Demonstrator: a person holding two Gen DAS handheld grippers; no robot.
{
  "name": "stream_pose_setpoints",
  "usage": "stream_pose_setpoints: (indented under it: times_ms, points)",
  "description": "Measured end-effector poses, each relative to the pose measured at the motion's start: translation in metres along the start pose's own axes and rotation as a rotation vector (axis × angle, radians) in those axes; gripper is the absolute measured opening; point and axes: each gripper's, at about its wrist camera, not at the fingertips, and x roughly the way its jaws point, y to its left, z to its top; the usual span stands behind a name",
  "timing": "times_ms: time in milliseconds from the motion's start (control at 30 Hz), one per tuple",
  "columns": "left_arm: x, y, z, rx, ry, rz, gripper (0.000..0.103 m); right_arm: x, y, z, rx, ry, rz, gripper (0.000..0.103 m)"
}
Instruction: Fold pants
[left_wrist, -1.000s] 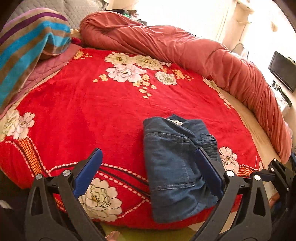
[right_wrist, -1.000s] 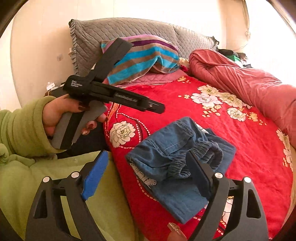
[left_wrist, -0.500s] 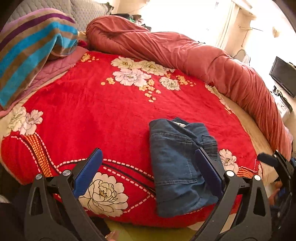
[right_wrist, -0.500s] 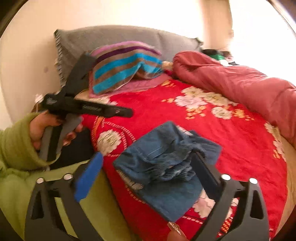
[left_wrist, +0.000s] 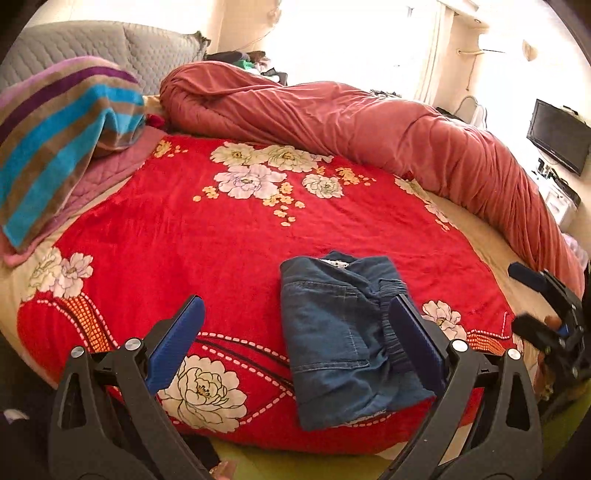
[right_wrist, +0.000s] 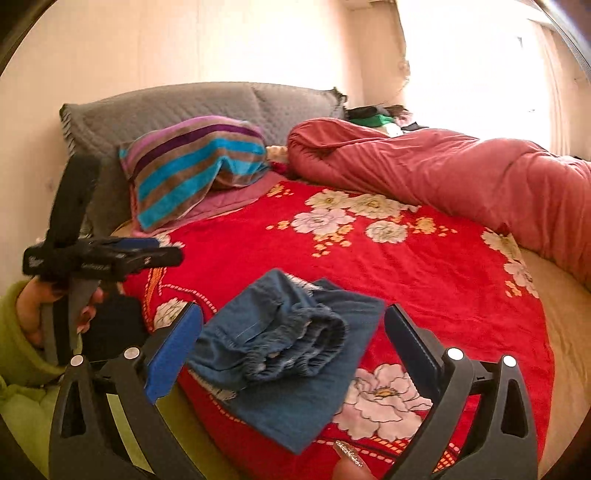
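Pants (left_wrist: 343, 343) lay folded in a compact stack at the near edge of the bed (left_wrist: 229, 236), elastic waistband (right_wrist: 295, 347) bunched on top, bottom layer hanging slightly over the edge. Left gripper (left_wrist: 295, 343) was wide open, empty, hovering off the near edge; right gripper (right_wrist: 293, 350) likewise wide open, empty, framing the stack without touching. Denim looked soft, floppy, fairly heavy for cloth, not slippery. Likely best grip: pinch all layers at a folded edge or corner, not the loose waistband, or the stack could unfold.
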Motion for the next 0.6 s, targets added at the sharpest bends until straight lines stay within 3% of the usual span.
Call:
stream_pose_setpoints:
  times_ms: [333, 600]
  points:
    - [0.003, -0.010, -0.003, 0.032, 0.003, 0.011, 0.093, -0.002, -0.019, 0.010, 0.040, -0.022, -0.069, 0.098]
    - [0.017, -0.011, -0.008, 0.037, 0.044, 0.017, 0.093, 0.009, -0.031, 0.004, 0.075, 0.024, -0.104, 0.098]
